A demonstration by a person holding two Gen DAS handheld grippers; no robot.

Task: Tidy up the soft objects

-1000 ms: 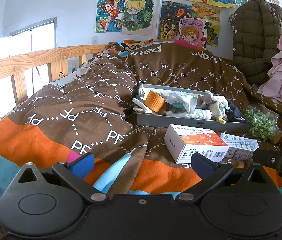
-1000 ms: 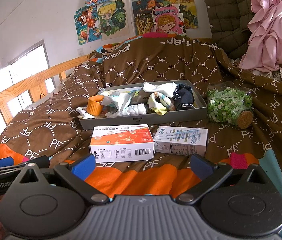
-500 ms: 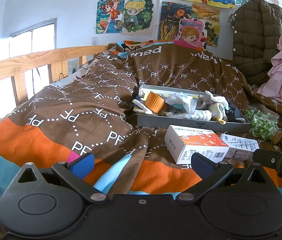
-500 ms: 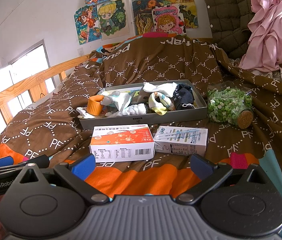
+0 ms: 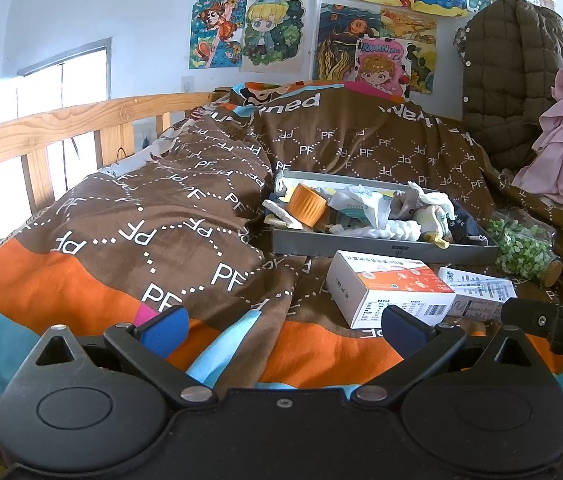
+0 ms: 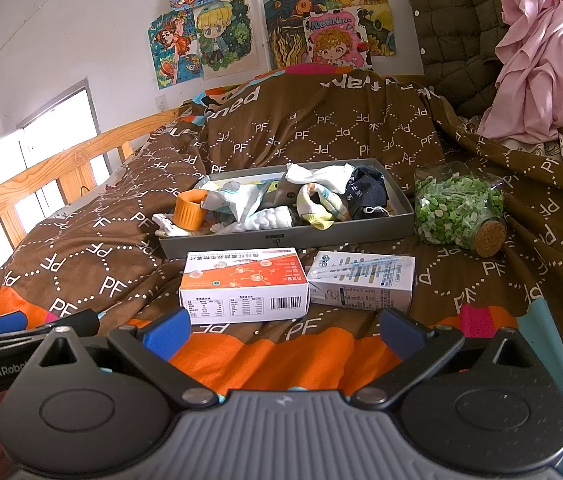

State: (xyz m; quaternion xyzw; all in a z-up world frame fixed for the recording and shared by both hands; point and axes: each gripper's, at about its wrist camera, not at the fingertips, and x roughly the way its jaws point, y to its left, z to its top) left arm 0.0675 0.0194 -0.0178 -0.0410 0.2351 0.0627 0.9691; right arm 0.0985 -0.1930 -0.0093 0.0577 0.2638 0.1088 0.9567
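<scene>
A grey tray (image 6: 285,238) lies on the bed and holds several socks and cloths, among them a white sock (image 6: 317,176), a striped sock (image 6: 321,204) and a dark sock (image 6: 367,194), plus an orange cup (image 6: 189,210). The tray also shows in the left wrist view (image 5: 381,246). My right gripper (image 6: 283,330) is open and empty, low over the orange band of the quilt, in front of two boxes. My left gripper (image 5: 283,326) is open and empty, left of the right one and short of the tray.
An orange-and-white box (image 6: 243,284) and a white box (image 6: 361,284) lie in front of the tray. A corked glass jar of green bits (image 6: 459,210) lies on its side to the right. A wooden rail (image 5: 61,128) runs along the left. A pink garment (image 6: 537,64) and a quilted coat hang at the back right.
</scene>
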